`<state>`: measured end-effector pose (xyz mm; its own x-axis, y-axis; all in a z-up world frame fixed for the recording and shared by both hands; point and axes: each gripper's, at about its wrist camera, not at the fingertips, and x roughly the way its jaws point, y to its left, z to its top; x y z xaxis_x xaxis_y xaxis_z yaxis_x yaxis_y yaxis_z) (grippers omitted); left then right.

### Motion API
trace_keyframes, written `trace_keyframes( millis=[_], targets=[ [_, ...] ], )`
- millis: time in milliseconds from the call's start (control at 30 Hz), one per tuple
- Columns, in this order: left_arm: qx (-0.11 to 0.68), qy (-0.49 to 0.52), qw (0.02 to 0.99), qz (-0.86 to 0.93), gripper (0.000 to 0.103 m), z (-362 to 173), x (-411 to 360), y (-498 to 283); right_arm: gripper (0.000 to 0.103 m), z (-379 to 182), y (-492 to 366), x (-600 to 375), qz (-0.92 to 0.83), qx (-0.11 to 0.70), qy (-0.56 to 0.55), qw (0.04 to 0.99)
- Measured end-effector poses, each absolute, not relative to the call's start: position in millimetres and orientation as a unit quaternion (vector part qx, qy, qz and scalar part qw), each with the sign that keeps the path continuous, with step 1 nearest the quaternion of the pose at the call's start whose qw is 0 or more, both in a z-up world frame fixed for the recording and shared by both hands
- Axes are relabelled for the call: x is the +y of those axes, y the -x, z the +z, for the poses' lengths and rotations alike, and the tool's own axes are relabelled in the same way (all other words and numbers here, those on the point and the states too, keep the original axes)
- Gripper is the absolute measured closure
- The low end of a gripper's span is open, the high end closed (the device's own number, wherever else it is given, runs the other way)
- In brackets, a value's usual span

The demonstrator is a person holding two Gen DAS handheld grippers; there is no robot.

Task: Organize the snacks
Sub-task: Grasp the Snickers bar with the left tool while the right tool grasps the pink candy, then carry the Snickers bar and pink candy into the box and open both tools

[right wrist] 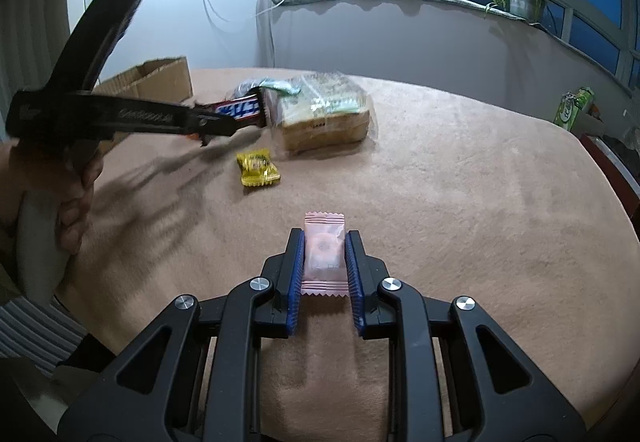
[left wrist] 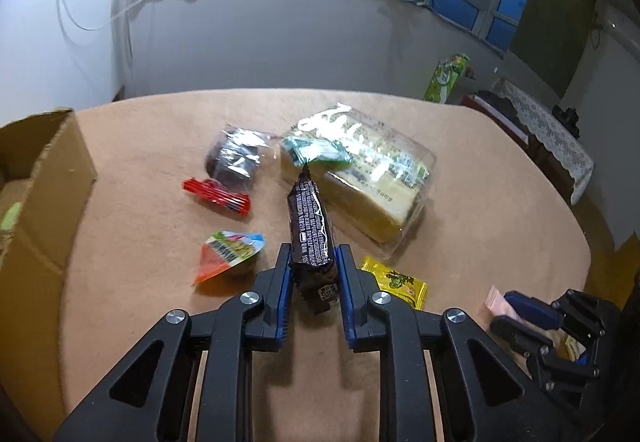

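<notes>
Tan-cloth worktop (left wrist: 460,201) with snacks scattered; our left tool (left wrist: 313,266) is clamped on a dark chocolate bar (left wrist: 310,238) lifted above it, right tool (right wrist: 325,256) pinching a pink candy packet (right wrist: 324,254) lying flat

Partial white lettering on blue, upside down, on the chocolate bar wrapper (right wrist: 240,109); brand not fully legible. Dense small print on its dark back (left wrist: 310,226), unreadable. Embossed lettering on the left hand-held gripper (right wrist: 216,121), illegible.
</notes>
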<state>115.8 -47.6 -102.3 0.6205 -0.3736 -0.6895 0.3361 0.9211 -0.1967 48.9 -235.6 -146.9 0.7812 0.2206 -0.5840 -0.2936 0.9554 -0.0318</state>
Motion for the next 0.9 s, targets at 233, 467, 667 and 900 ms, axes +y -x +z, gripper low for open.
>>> trace_keyframes(
  millis=[233,467,667,900],
  targets=[
    [0.368,0.033,0.909,-0.193,0.084,-92,-36,-94,0.082,-128,-42,-233,0.131,0.281,0.064,0.949],
    [0.325,0.029,0.926,-0.192,0.084,-61,-25,-67,0.082,-100,-32,-229,0.119,0.252,0.078,0.957],
    [0.292,0.032,0.937,-0.188,0.084,-38,-11,-40,0.082,-82,-21,-213,0.112,0.234,0.096,0.961],
    [0.265,0.042,0.947,-0.177,0.084,-28,16,-15,0.082,-66,-12,-183,0.121,0.217,0.125,0.961]
  ],
)
